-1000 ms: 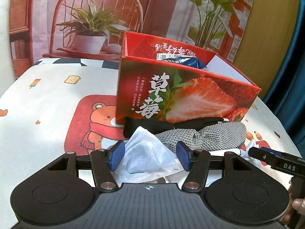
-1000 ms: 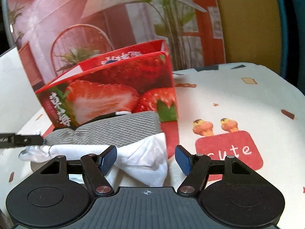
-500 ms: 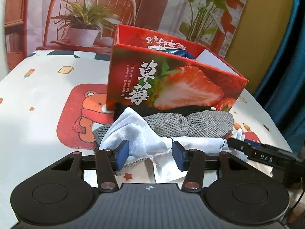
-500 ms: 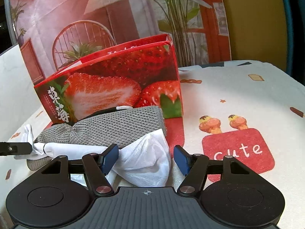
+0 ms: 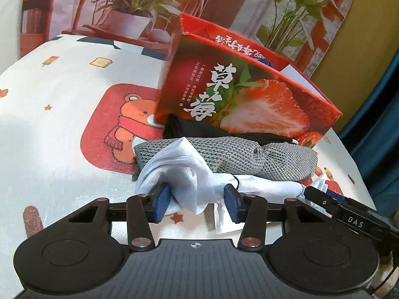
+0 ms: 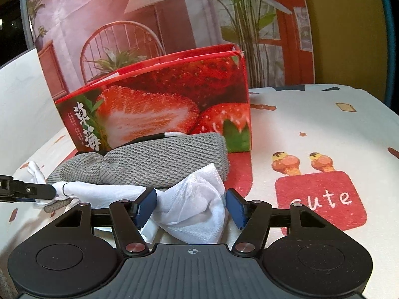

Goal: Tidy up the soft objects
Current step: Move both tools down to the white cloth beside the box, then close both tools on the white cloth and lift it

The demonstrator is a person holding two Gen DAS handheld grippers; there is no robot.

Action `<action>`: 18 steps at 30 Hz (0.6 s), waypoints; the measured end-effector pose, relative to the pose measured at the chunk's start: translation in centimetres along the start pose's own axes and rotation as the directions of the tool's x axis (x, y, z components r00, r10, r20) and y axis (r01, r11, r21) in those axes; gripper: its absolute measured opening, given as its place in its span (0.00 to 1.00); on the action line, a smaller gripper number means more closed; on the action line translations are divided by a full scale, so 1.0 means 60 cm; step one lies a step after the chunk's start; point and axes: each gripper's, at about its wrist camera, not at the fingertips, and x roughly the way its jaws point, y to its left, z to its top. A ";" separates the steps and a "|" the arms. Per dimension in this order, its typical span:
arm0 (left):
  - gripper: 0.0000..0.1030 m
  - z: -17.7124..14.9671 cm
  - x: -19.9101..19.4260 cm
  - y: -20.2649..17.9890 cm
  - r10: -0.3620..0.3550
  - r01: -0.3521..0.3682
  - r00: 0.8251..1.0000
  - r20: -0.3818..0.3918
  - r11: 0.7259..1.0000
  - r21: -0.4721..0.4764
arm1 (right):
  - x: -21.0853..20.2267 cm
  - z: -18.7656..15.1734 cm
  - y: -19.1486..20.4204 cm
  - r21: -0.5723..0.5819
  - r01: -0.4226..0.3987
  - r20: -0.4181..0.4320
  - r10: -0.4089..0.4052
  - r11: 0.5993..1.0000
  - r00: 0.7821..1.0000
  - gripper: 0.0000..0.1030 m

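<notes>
A white cloth (image 5: 184,169) lies stretched across the table in front of a grey knitted piece (image 5: 237,157). My left gripper (image 5: 197,201) holds one bunched end; its jaws are closing and both pads touch the fabric. One finger of the right gripper (image 5: 349,218) shows at the far right. In the right wrist view my right gripper (image 6: 190,208) is closing on the other puffed end of the white cloth (image 6: 197,199), which fills the gap. The grey knit (image 6: 149,162) lies just behind. A black cloth (image 5: 199,129) is wedged against the box.
A red strawberry-print box (image 5: 249,99), open on top with packets inside, stands behind the fabrics and is also seen in the right wrist view (image 6: 162,104). The tablecloth (image 5: 62,124) has cartoon prints. A printed backdrop hangs beyond the table.
My left gripper has sunk toward the table and its jaws have narrowed around the white cloth's end. The right jaws have narrowed a little around the other end.
</notes>
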 end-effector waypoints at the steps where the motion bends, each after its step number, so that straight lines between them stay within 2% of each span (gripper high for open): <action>1: 0.44 -0.001 0.001 -0.002 0.005 -0.005 1.000 0.000 1.000 0.010 | 0.000 0.000 0.000 0.000 -0.001 -0.001 0.001 1.000 1.000 0.57; 8: 0.35 -0.005 0.005 -0.001 0.013 -0.013 1.000 0.001 1.000 0.029 | -0.002 -0.002 0.001 -0.001 -0.010 0.000 0.010 1.000 1.000 0.53; 18: 0.19 -0.004 -0.004 -0.005 0.008 -0.008 1.000 0.017 0.999 0.045 | -0.003 -0.002 0.003 -0.011 -0.037 -0.002 0.037 0.999 0.999 0.39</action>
